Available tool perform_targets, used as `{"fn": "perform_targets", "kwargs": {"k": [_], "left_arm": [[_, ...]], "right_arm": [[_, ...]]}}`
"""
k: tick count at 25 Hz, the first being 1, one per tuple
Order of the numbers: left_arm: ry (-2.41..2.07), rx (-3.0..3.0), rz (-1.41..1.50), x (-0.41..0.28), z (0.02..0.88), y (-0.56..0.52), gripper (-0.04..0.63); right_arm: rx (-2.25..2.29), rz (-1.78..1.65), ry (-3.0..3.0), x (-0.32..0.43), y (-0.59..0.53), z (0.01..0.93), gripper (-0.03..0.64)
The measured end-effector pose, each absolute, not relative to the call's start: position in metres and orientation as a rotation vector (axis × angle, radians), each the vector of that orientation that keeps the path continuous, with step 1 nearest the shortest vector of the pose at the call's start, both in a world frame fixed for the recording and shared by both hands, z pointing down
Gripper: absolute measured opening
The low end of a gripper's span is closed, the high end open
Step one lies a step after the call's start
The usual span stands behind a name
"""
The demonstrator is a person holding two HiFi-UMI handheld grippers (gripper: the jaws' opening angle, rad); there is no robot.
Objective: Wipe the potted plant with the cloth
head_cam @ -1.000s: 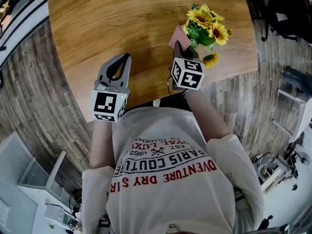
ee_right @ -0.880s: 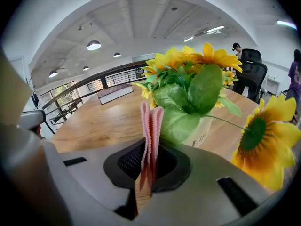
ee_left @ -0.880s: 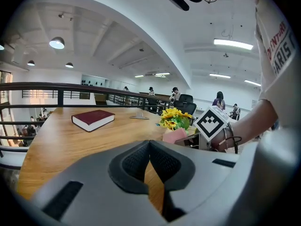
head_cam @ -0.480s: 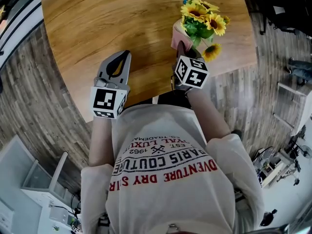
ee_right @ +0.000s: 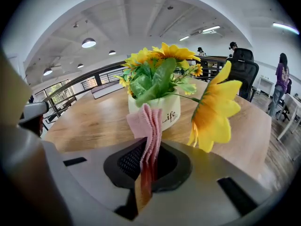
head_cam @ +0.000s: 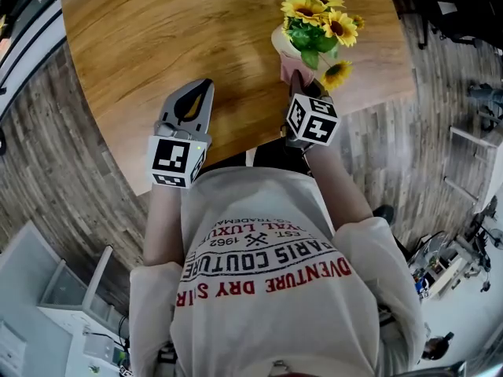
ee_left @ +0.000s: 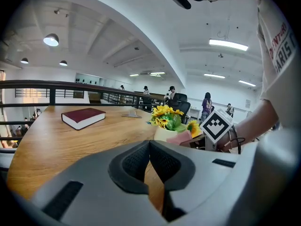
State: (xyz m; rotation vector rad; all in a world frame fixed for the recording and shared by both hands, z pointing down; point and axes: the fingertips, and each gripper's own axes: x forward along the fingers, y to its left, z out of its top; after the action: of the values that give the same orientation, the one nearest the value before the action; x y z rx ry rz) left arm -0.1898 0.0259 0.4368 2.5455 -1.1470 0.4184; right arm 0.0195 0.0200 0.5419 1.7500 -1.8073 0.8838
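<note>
Your right gripper clenches the folded pink cloth just short of the potted plant, near the table edge; your left gripper is clenched on nothing. Push hard and the pot may tip, or the drooping sunflower snap

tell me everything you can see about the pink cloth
The pink cloth is a small folded piece of soft, finely ribbed fabric, and its stacked edges fan out at the top. It stands roughly upright, pinched low down between the closed jaws of the right gripper. Its free top rises in front of the white pot of the potted plant, close to it. Whether the two touch cannot be told.
</note>
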Motion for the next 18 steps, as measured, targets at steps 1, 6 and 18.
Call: {"fn": "perform_targets", "kwargs": {"k": [1, 6, 18], "left_arm": [[-1.144, 2.546, 0.421, -0.188, 0.438, 0.027, 0.016], [-1.137, 2.555, 0.421, -0.181, 0.437, 0.033, 0.017], [-1.215, 2.549, 0.431, -0.179, 0.421, 0.037, 0.017]], "right_arm": [[1.751, 0.885, -1.805, 0.022, 0.022, 0.543, 0.034], [1.729, 0.874, -1.809, 0.023, 0.035, 0.542, 0.034], [1.504, 0.746, -2.035, -0.034, 0.042, 0.507, 0.034]]}}
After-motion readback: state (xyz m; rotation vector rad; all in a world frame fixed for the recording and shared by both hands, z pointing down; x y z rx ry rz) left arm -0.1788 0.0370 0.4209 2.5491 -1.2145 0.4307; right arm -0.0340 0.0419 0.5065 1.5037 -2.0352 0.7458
